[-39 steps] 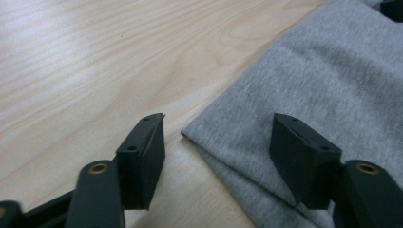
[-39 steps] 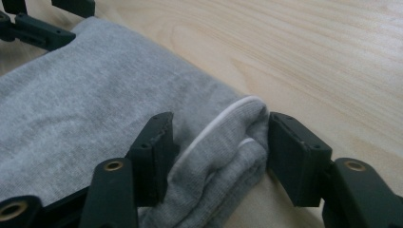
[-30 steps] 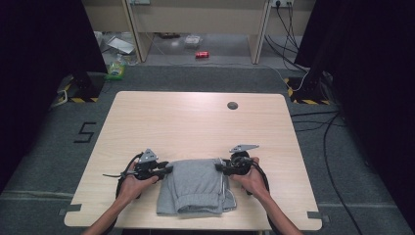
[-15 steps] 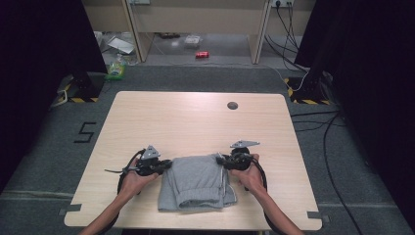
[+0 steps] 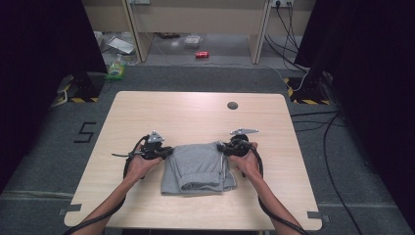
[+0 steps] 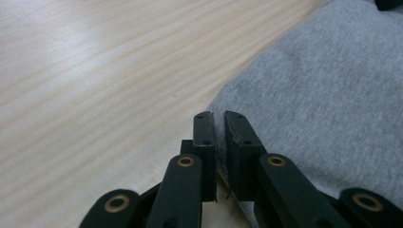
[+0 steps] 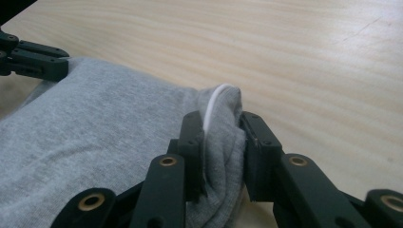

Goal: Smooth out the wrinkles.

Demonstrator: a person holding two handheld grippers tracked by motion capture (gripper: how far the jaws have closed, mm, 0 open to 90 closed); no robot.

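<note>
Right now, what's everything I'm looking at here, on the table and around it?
grey garment: one, grey, folded, near edge of the table between both hands
table: one, light wood
round cap: one, dark, set in the tabletop, far right
red can: one, red, on the floor beyond the table
green bottle: one, green, on the floor, far left
cables: several, black, on the floor at right
left gripper: one, black, jaws shut on the garment's left edge
right gripper: one, black, jaws shut on a bunched corner

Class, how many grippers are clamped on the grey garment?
2: the left gripper pinches the grey garment at its left far corner; the right gripper clamps its right far corner.
</note>
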